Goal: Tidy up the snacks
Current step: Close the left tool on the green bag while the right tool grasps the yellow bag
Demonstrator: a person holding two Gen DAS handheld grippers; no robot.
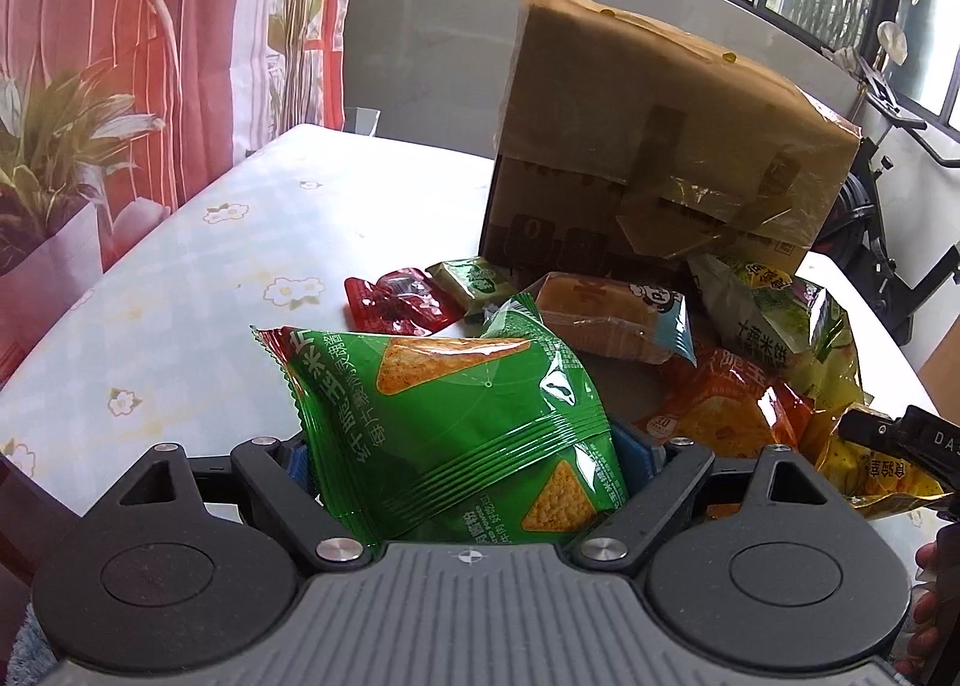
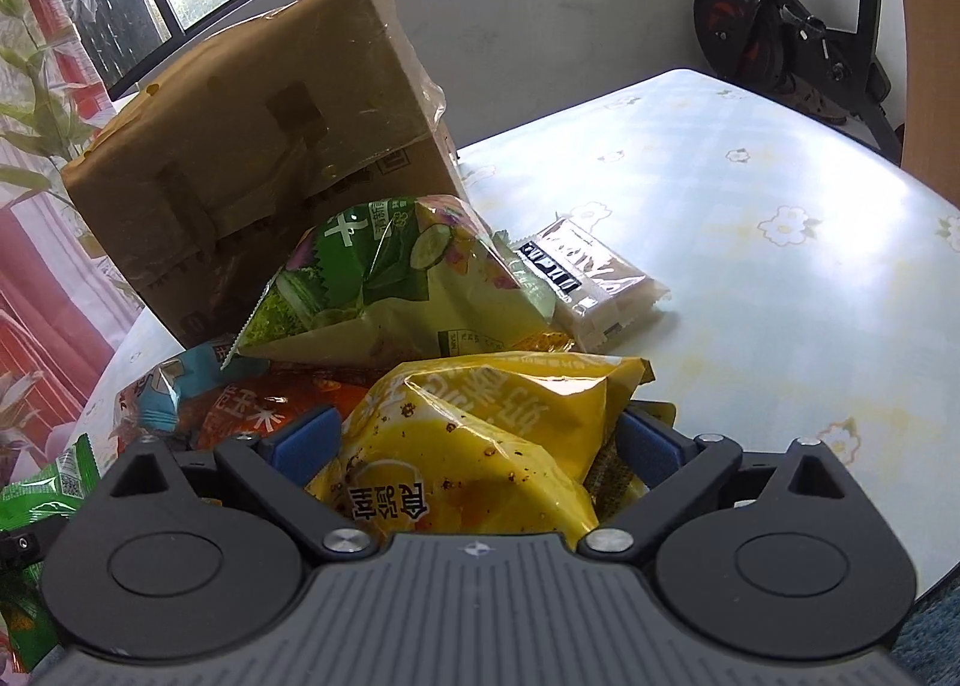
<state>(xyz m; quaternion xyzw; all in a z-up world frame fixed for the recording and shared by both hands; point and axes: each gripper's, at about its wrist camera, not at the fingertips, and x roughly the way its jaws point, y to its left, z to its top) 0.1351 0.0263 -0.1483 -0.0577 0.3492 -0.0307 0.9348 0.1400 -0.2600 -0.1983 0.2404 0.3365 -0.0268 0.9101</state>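
Observation:
My left gripper [image 1: 462,464] is shut on a green chip bag [image 1: 456,416], which fills the space between its blue pads. My right gripper [image 2: 480,440] is shut on a yellow snack bag [image 2: 480,434]; it also shows at the right of the left wrist view [image 1: 864,464]. Behind lie an orange bag [image 1: 720,416], a wrapped cake [image 1: 612,320], a green-yellow rice cracker bag [image 2: 390,278], a red packet [image 1: 399,299], a small green packet [image 1: 474,278] and a white wafer pack [image 2: 594,284]. A taped cardboard box [image 1: 660,146] stands behind them.
The table [image 1: 180,296] has a pale floral cloth. Bare cloth lies to the left in the left wrist view and to the right in the right wrist view [image 2: 780,266]. Potted plants [image 1: 54,146] stand at the left, an exercise bike [image 2: 798,38] at the right.

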